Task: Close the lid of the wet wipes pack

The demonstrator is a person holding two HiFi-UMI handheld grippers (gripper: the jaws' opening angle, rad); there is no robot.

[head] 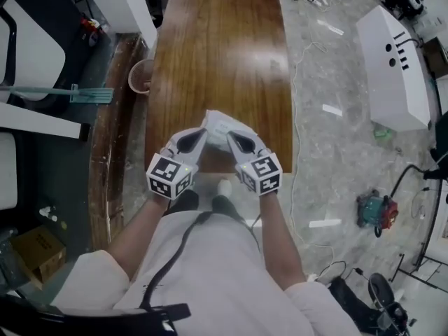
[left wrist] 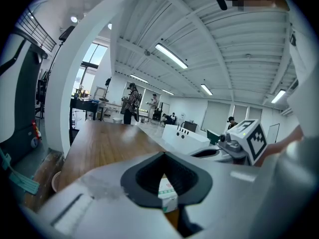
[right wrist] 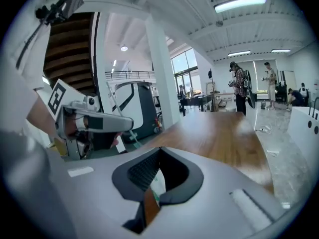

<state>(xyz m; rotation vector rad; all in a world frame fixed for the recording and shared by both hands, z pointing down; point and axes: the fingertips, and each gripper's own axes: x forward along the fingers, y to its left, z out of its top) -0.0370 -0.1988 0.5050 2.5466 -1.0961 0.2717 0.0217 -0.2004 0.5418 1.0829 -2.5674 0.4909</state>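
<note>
In the head view the white wet wipes pack [head: 218, 123] hangs over the near edge of the wooden table [head: 217, 47], held between both grippers. My left gripper [head: 203, 133] is shut on the pack's left side and my right gripper [head: 229, 136] is shut on its right side. The left gripper view shows its jaws [left wrist: 163, 154] closed, with the pack's white and green print [left wrist: 168, 195] behind them. In the right gripper view the jaws [right wrist: 160, 149] also meet, with a strip of the pack [right wrist: 158, 182] showing. The lid is hidden in every view.
A pink bowl [head: 140, 75] stands on the floor at the table's left edge. A white cabinet [head: 392, 61] sits to the right, with cables and a small red and green machine [head: 376, 212] on the floor. Several people stand far beyond the table [left wrist: 132, 103].
</note>
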